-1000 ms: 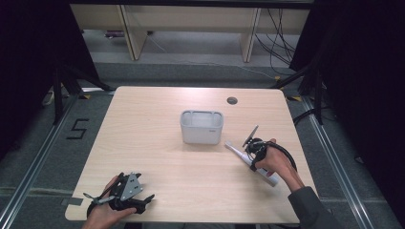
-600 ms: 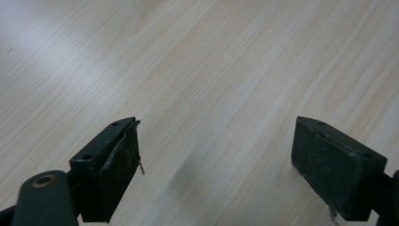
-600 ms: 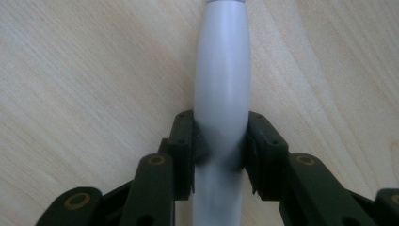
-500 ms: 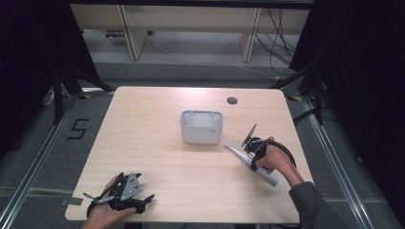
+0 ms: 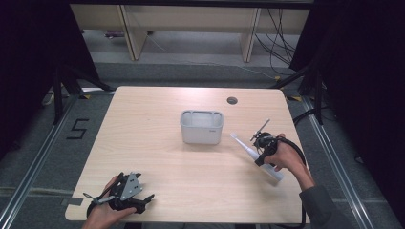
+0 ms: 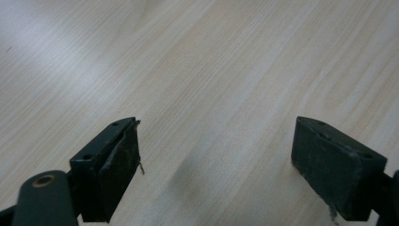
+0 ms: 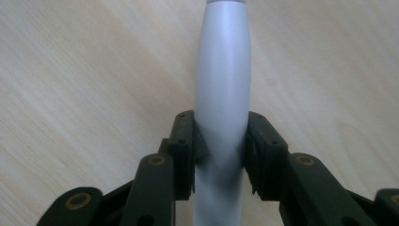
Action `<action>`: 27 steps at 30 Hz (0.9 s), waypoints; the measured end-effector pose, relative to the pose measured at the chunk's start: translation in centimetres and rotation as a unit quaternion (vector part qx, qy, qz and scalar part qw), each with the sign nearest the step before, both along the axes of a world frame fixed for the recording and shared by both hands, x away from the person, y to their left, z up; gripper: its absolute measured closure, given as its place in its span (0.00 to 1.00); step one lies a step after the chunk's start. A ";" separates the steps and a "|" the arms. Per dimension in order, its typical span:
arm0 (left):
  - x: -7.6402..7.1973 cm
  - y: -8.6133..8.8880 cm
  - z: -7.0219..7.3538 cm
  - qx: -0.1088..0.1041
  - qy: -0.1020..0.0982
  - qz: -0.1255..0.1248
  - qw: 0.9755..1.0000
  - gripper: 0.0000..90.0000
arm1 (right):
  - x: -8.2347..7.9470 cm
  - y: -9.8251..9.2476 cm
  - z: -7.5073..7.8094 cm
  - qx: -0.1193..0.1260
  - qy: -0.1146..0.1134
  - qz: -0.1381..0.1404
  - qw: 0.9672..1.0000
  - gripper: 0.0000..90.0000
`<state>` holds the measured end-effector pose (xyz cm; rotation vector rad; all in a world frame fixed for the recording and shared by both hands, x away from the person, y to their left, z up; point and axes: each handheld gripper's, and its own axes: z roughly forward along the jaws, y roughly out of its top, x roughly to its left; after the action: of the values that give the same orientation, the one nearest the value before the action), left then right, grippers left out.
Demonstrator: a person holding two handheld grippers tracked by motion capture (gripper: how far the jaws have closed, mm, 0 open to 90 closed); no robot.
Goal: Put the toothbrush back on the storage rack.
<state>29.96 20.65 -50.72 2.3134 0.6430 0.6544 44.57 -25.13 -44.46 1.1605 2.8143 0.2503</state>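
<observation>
Even overhead light, dark surrounds, soft shadows, slightly blurred close-ups, no glare.

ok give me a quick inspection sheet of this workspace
surface: wooden table, round hole near far edge
job's things: white electric toothbrush in right gripper; white bin mid-table
clutter: nothing seen
grippers: right gripper shut on toothbrush handle; left gripper open, nothing between its pads, at near left edge
cables: black cable loops from right gripper; more on floor behind
surroundings: dark curtains, shelving behind, "5" marked on floor
</observation>
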 end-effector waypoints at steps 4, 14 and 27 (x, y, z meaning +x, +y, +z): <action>0.0 0.0 0.0 0.001 0.000 0.000 1.000 0.17 | -0.3 -1.3 1.8 0.027 -0.027 -0.014 0.999 0.74; 0.0 0.0 0.0 0.000 0.000 0.001 1.000 0.17 | -0.2 -1.9 4.6 0.095 -0.107 -0.053 0.988 0.74; -0.1 0.0 0.0 -0.002 -0.001 0.002 1.000 0.17 | 0.3 0.0 6.7 0.202 -0.222 -0.039 0.953 0.74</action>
<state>29.90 20.68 -50.69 2.3081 0.6471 0.6548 44.87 -25.16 -37.74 1.1023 2.3726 0.9835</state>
